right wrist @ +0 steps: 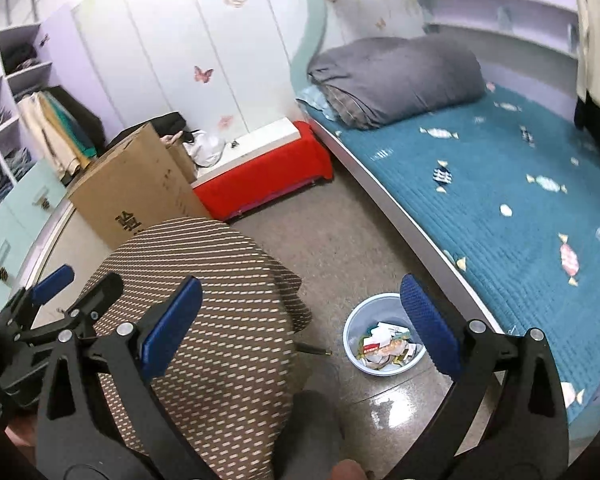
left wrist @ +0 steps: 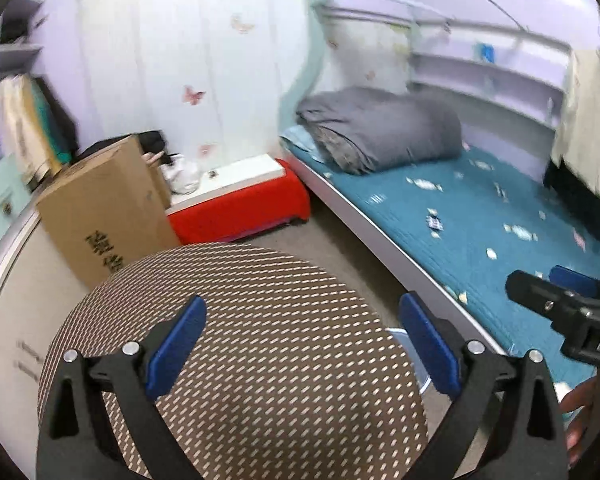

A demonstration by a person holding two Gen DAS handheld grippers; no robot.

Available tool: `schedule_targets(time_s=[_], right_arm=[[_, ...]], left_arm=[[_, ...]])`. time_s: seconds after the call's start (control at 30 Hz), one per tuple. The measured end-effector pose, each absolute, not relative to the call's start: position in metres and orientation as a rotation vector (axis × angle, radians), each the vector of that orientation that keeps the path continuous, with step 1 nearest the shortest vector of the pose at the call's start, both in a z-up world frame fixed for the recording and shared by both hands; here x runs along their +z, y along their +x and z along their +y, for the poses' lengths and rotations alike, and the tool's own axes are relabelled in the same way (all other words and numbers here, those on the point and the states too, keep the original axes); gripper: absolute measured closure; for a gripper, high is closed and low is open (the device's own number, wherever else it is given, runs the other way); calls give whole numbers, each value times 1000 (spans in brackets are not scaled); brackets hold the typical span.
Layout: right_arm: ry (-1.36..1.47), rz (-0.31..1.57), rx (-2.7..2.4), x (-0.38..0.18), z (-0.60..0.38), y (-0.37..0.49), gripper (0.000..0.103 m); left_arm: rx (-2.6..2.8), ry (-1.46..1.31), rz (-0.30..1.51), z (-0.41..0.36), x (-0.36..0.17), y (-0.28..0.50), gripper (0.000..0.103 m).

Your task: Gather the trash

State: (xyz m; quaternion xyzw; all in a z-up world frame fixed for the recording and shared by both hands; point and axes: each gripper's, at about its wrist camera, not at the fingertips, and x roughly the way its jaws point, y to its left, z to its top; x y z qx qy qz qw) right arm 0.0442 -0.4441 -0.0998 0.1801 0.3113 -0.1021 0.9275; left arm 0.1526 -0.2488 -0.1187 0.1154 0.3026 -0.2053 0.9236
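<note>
A light blue trash bin (right wrist: 350,344) stands on the floor between the round table and the bed, with several wrappers and paper scraps (right wrist: 384,350) inside it. My right gripper (right wrist: 300,284) hangs open high above the floor, with nothing between its blue pads; the bin shows just inside its right finger. My left gripper (left wrist: 303,304) is open and empty over the round table with the brown patterned cloth (left wrist: 260,320). Only a sliver of the bin (left wrist: 418,364) shows there, behind the right finger. Each gripper appears in the other's view: the right gripper (left wrist: 560,292), the left gripper (right wrist: 60,284).
A bed with a teal cover (right wrist: 500,184) and a folded grey duvet (right wrist: 396,80) runs along the right. A red bench (right wrist: 268,176), a cardboard box (right wrist: 132,188) and open shelves (right wrist: 4,120) stand at the back left. A grey trouser leg (right wrist: 312,432) is at the bottom.
</note>
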Motion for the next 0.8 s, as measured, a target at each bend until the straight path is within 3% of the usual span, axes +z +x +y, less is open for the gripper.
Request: schedule_targets(time_s=[0.37,0.8], right_arm=[[174,493,-185,-24,-344,9,6],[91,363,-189,13,-309,-15,6]], left_arm=[[-243,86,512,-124,-64,97,7],[-115,40,367,-72,-16,38,5]])
